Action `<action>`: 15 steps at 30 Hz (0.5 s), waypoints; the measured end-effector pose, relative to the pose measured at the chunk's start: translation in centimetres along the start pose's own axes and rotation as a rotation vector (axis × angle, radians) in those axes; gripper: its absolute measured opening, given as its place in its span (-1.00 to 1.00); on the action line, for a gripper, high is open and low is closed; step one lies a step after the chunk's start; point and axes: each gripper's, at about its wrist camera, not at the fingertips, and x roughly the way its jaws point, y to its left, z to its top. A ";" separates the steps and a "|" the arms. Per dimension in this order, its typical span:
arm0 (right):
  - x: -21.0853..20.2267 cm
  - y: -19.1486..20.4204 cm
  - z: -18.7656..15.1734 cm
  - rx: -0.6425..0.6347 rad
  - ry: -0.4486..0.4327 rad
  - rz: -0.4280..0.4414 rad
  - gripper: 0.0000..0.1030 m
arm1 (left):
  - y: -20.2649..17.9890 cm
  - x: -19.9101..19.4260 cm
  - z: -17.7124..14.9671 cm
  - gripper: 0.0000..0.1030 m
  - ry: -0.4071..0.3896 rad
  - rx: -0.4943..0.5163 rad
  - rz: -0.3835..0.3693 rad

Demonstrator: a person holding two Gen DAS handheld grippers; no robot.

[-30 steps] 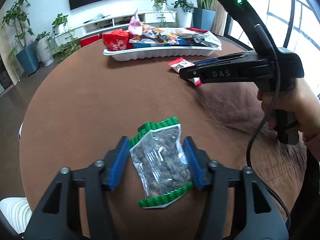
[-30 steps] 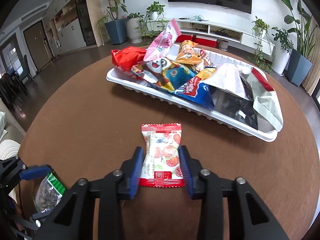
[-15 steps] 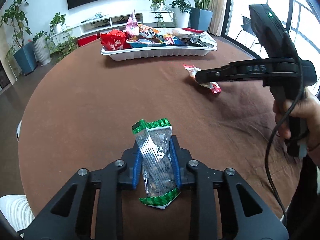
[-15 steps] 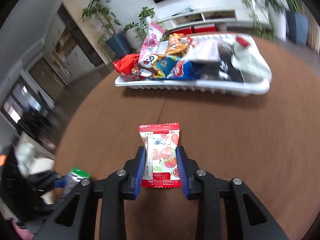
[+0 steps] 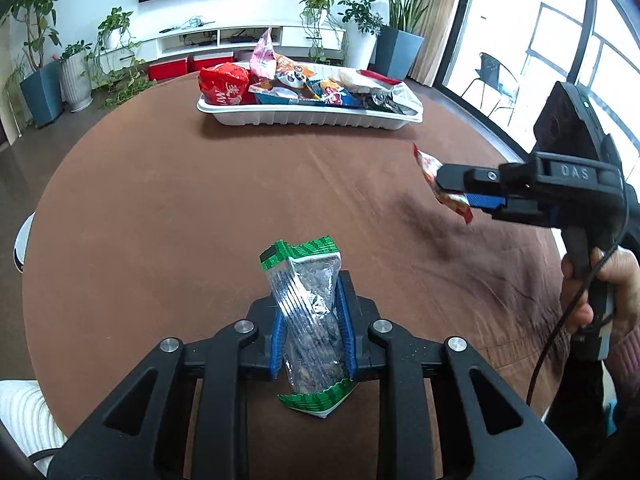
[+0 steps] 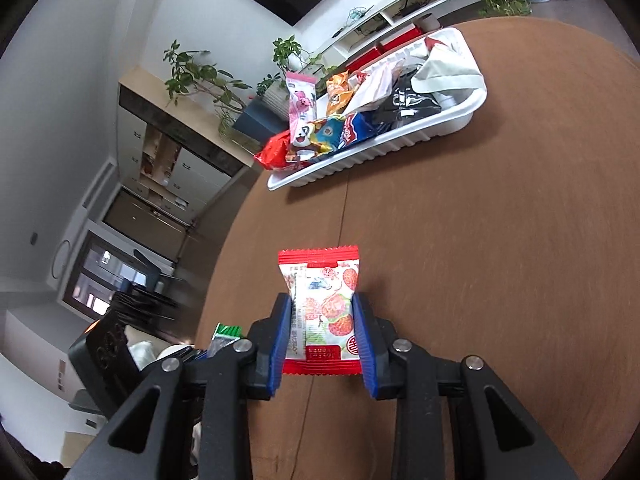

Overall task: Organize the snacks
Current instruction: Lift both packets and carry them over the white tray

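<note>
While the left gripper (image 5: 311,334) is pinching a crinkly clear nut packet (image 5: 310,322) with green serrated ends, the right gripper (image 6: 320,344) is squeezing a glossy red-edged candy packet (image 6: 321,312); both are hovering over the round brown worktop (image 5: 200,208), a ribbed white tray (image 5: 308,120) sitting far.

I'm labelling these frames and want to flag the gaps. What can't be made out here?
- Tray floor, both views: buried under piled snack packets.
- Green-edged nut packet, right wrist view: mostly hidden behind the right gripper.
- Red strawberry packet, left wrist view: jaws cover its middle.
</note>
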 end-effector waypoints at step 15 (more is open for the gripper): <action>-0.3 0.0 1.9 0.060 -0.045 0.090 -0.36 | 0.8 -0.8 4.0 -0.60 -0.037 -0.046 -0.039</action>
